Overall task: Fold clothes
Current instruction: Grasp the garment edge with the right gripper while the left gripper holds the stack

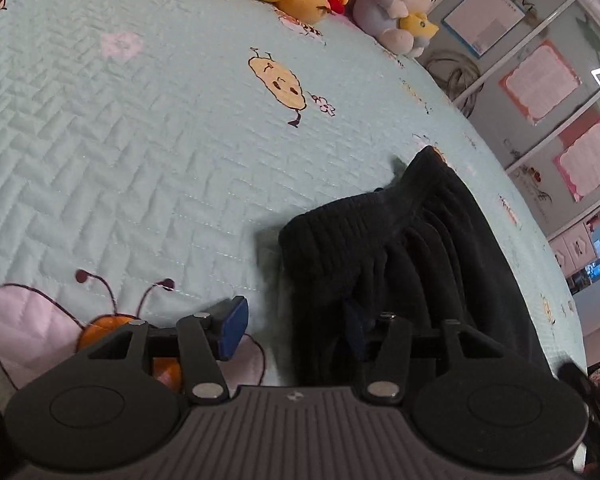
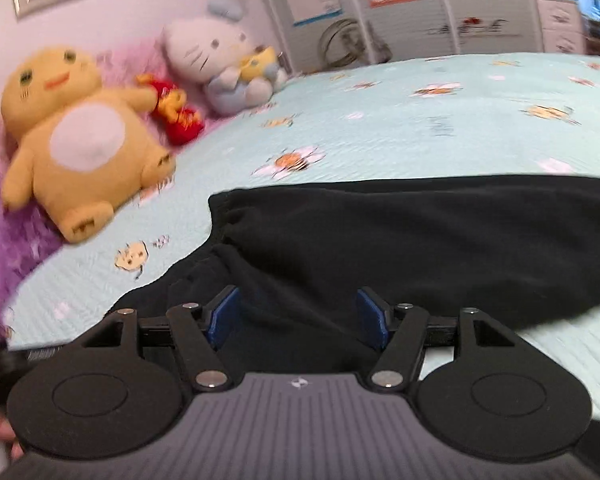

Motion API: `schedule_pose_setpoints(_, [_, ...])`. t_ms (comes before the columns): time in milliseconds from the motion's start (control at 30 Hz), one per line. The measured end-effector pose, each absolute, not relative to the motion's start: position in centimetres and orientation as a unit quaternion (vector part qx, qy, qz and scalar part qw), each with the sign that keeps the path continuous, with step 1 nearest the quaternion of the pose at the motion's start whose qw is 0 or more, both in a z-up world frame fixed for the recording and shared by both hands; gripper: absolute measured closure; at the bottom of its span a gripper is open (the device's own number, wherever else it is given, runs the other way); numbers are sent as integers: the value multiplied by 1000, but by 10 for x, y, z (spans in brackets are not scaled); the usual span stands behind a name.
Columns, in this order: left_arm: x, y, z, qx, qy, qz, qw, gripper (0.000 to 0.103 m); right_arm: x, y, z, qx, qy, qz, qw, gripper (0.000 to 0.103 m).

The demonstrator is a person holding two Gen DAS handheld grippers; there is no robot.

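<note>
A black garment with a gathered elastic band lies on the mint quilted bedspread. My left gripper is open at the garment's near left edge. Its left blue pad is over the bedspread, and its right pad sits low against the dark cloth. In the right wrist view the same black garment spreads across the bedspread. My right gripper is open just above it, with black cloth showing between the two blue pads. That view is motion-blurred.
Plush toys line the head of the bed: a yellow one, a small red one and a white cat. A purple fluffy pillow lies at the left. Wardrobe doors with posters stand beyond the bed's right edge.
</note>
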State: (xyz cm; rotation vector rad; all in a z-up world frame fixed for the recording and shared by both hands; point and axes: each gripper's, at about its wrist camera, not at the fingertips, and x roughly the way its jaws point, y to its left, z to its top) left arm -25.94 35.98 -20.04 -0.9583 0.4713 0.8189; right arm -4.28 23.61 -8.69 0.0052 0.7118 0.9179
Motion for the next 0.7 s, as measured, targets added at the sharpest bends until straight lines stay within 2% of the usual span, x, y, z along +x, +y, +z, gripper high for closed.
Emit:
schedule_pose_setpoints(133, [-247,360,-206,-452,222,341,794,49,-32,307,-107,-26,355,435,827,38])
schedule_pose_setpoints(167, [-244,359,-209,-449,222,337,797,58,-32,322,-115,-35,364,434,823,39])
schedule_pose_setpoints(200, [-242,358,-211,-445,223,336,800,76,-32,335,-126,-49,376,432,818,39])
schedule_pose_setpoints(233, [-243,357,-212,-443,220,337,801,86,-33,350,-138,-69,392,430,810,40])
schedule_pose_setpoints(267, [-248,355,-213,-450,211,336,800,90,-34,363,-150,-98,404,424,805,44])
schedule_pose_setpoints(300, [-255,354,-212,-462,194,335,798,92,-37,370,-155,-123,395,415,811,45])
schedule_pose_setpoints(333, [-262,352,-210,-466,177,333,800,92,-35,377,-158,-139,389,408,814,52])
schedule_pose_setpoints(367, [-267,347,-207,-458,166,334,806,92,-28,382,-158,-138,389,406,816,65])
schedule_pose_setpoints(400, [-270,342,-205,-445,160,341,812,93,-21,387,-158,-137,389,404,817,69])
schedule_pose_setpoints(700, [-271,330,-214,-400,165,395,811,90,45,432,-155,-132,386,385,828,68])
